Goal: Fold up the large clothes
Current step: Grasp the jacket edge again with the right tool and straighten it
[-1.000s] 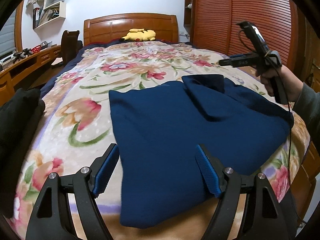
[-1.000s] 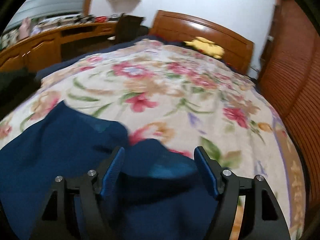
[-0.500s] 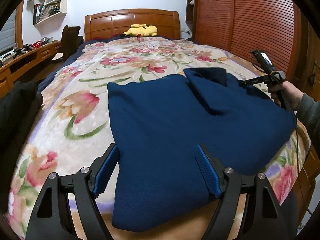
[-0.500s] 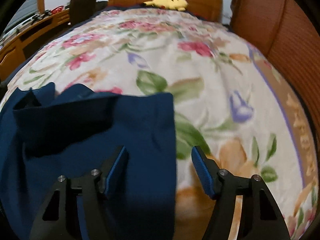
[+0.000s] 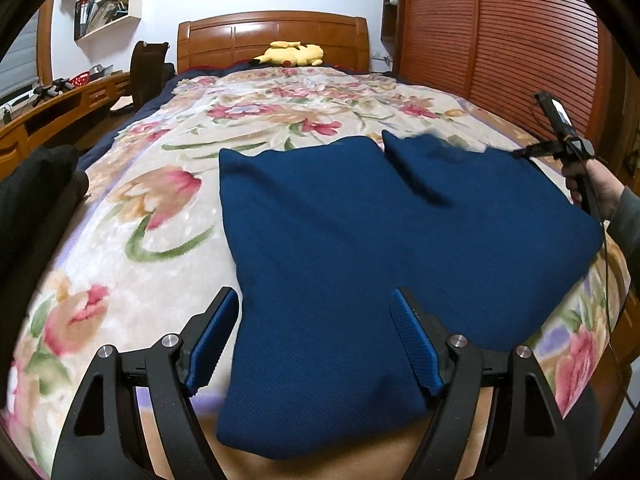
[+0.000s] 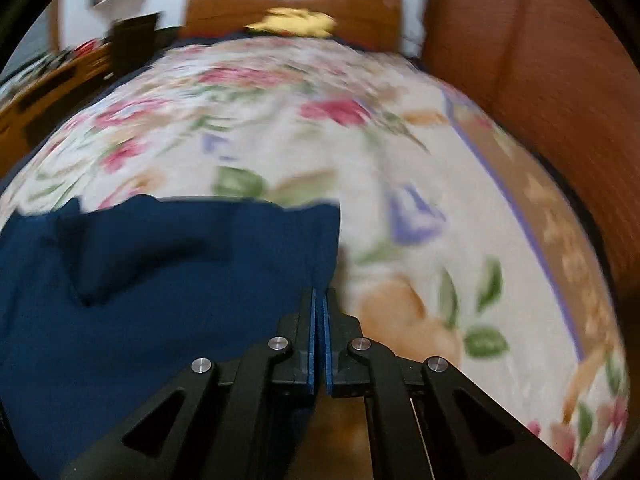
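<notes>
A large navy garment [image 5: 360,240] lies flat on the floral blanket [image 5: 160,208], with a folded flap near its far edge. My left gripper [image 5: 316,296] hangs open over the garment's near edge; its blue pads [image 5: 216,328] stand wide apart and press on nothing. In the left wrist view, my right gripper [image 5: 520,155] meets the garment's far right corner, held by a person's hand [image 5: 592,184]. The right wrist view is blurred: there my right gripper [image 6: 320,292] has its jaws shut on the right edge of the garment [image 6: 160,280].
A yellow plush toy [image 5: 292,54] lies by the wooden headboard [image 5: 272,36]. A wooden wardrobe [image 5: 500,40] runs along the right side of the bed. A desk [image 5: 48,112] and a dark chair stand at the left. Dark cloth [image 5: 36,192] sits at the bed's left edge.
My right gripper came down and rightwards to the garment's right edge, and its jaws went from wide open to shut there. The left gripper stayed open in place.
</notes>
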Tool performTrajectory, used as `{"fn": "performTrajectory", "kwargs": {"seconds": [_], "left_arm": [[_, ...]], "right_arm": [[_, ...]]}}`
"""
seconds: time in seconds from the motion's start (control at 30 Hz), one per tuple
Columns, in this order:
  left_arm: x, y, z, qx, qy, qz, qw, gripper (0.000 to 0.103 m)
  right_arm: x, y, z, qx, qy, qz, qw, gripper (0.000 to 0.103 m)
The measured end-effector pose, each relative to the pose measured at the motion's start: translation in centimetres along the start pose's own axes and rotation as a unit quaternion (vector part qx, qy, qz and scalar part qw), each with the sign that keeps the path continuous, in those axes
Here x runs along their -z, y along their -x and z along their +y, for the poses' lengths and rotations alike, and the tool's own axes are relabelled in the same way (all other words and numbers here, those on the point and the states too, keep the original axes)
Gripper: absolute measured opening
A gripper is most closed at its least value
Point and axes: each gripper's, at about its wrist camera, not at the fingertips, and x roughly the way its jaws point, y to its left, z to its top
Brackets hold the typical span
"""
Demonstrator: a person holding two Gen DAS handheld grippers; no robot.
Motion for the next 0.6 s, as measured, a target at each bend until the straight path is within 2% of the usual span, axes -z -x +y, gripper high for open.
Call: {"fn": "performTrajectory", "kwargs": {"seconds": [0.07,0.13,0.23,0.33,0.5,0.57,0.6], "left_arm": [[0.0,0.1,0.0,-0.001,-0.001,0.000,1.0000,0.079],[-0.1,0.5,-0.2,-0.001,-0.003,0.000,1.0000,0.079],[-0.2,1.3,-0.3,0.000,-0.005,-0.009,0.9999,0.079],[-0.4,2.2,-0.6,0.003,-0.007,-0.020,0.9998,0.079],[-0.5,3.3,-1.3,0.013,-0.009,-0.031,0.9994,0.079],[-0.5,3.7,-1.7,0.019,-0.011,-0.034,0.9992,0.079],[-0.5,3.9,-2.0,0.021,-0.013,-0.036,0.9990,0.079]], "right_arm": [[0.6,-0.1,-1.1,0.004,-0.014,0.000,1.000,0.002],[1.1,0.4,-2.0,0.034,-0.023,-0.008,0.999,0.003],[1.5,2.1,-3.2,0.007,-0.035,-0.029,0.999,0.003],[2.4,4.5,-2.9,0.011,-0.008,-0.050,0.999,0.003],[4.9,9.1,-1.0,-0.008,0.026,-0.077,0.997,0.007],[6.1,10.3,-0.6,-0.019,0.036,-0.079,0.996,0.022],[6.7,10.7,-0.3,-0.027,0.043,-0.077,0.996,0.045]]}}
